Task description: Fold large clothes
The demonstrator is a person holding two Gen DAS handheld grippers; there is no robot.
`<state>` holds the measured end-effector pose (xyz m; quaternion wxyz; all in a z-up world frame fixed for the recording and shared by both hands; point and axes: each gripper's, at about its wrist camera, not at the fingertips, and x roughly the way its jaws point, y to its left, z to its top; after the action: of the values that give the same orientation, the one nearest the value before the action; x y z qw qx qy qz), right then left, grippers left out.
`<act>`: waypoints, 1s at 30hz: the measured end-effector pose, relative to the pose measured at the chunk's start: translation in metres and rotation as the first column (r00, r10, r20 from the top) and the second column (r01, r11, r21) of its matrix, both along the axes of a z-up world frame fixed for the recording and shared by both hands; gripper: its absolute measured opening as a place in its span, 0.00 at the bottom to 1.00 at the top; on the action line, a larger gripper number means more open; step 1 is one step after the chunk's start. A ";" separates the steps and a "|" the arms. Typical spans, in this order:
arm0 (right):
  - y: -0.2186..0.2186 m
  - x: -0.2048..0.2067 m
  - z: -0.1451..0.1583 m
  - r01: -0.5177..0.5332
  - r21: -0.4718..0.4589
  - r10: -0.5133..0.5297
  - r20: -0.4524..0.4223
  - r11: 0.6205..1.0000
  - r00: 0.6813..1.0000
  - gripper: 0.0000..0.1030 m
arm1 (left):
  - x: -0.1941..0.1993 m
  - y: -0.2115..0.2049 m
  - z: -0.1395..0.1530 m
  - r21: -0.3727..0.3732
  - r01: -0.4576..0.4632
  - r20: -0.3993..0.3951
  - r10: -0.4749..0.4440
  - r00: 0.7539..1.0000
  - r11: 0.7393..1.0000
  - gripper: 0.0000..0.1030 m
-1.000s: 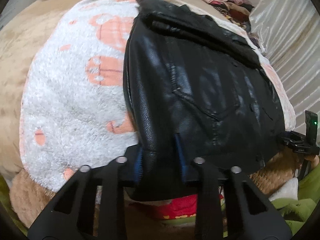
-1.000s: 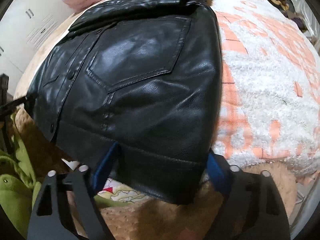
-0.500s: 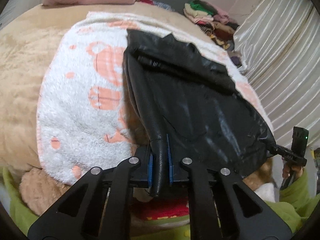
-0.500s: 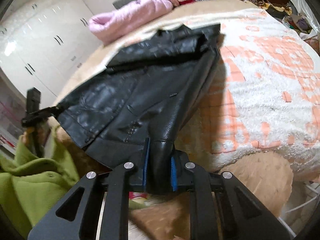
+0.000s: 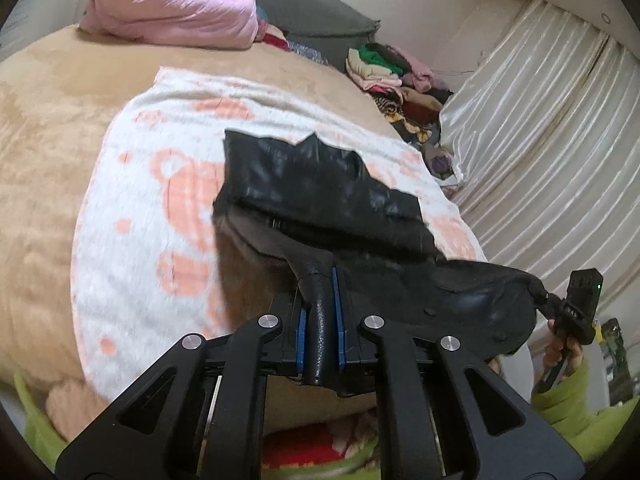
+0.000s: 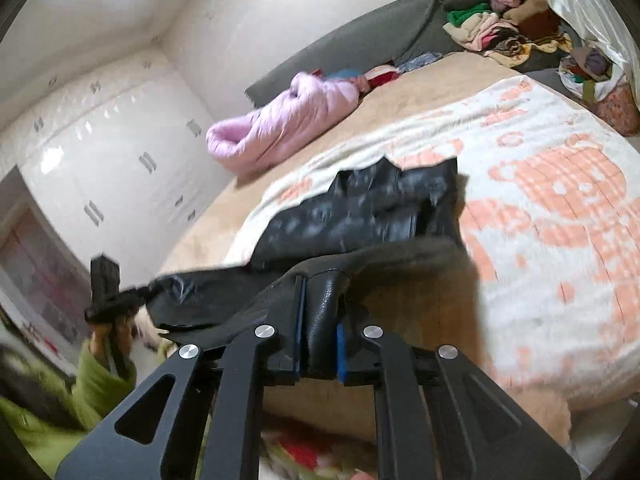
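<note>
A black leather jacket (image 5: 328, 196) lies on a white blanket with orange bears (image 5: 132, 216) on the bed. My left gripper (image 5: 319, 344) is shut on the jacket's near hem corner and holds it lifted above the bed. My right gripper (image 6: 318, 344) is shut on the other hem corner of the jacket (image 6: 360, 216). The lifted hem hangs between the two grippers, and the collar end still rests on the blanket (image 6: 560, 216). The right gripper shows at the right in the left wrist view (image 5: 576, 304), and the left gripper shows at the left in the right wrist view (image 6: 108, 292).
A pink padded coat (image 5: 172, 12) lies at the head of the bed. A pile of mixed clothes (image 5: 388, 72) sits at the far corner by the cream curtain (image 5: 560, 140). White wardrobes (image 6: 100, 168) line the left wall. Green cloth (image 6: 80, 392) hangs by the bed's near edge.
Both grippers closed on the jacket's hem corners and lifted them up off the bed. The lower half of the jacket now hangs raised, and the cameras look further up the bed.
</note>
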<state>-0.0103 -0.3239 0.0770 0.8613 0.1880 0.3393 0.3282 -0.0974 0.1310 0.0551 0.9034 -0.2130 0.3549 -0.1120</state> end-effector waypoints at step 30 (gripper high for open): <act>0.026 0.263 -0.069 0.218 0.039 -0.187 -0.384 0.975 0.904 0.18 | 0.246 0.023 -0.047 -0.010 -0.159 -0.240 0.152 0.959 0.987 0.14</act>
<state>0.2530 -0.2981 0.0077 0.8009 0.3166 0.4637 0.2082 0.1488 0.1536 0.0076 0.8571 -0.2650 0.4413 -0.0194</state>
